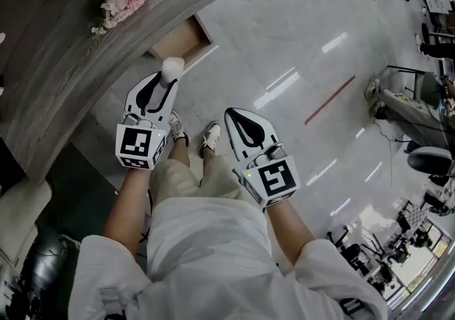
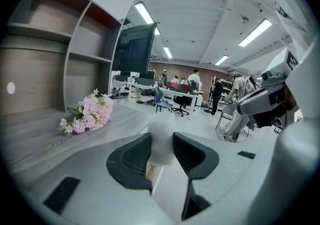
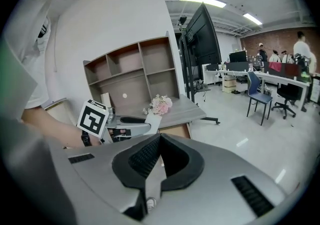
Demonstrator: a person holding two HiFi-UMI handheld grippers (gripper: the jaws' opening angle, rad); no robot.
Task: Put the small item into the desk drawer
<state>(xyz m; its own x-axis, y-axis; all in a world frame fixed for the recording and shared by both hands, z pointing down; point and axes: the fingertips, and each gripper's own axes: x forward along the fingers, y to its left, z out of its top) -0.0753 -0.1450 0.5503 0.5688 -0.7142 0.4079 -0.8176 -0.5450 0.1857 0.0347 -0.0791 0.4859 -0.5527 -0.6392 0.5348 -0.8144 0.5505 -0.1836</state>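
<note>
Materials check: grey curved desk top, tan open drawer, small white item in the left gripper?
Grey curved desk top: matte wood-grain streaks, probably laminate. Tan open drawer: plain, dull inner faces, looks like bare board. Small white item in the left gripper: pale, matte, soft-edged; foam or plastic, cannot tell.

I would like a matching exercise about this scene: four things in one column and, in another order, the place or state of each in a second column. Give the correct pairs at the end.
Things
1. small white rounded item
2. pink flower bouquet
3. light brown wooden drawer
4. right gripper

Places or states
A. lies on top of the grey wooden desk
B. jaws together, nothing between them
C. pulled open, out from the desk's edge
D. held between the jaws of the left gripper

Pairs: 1-D, 2-A, 3-C, 4-B
</note>
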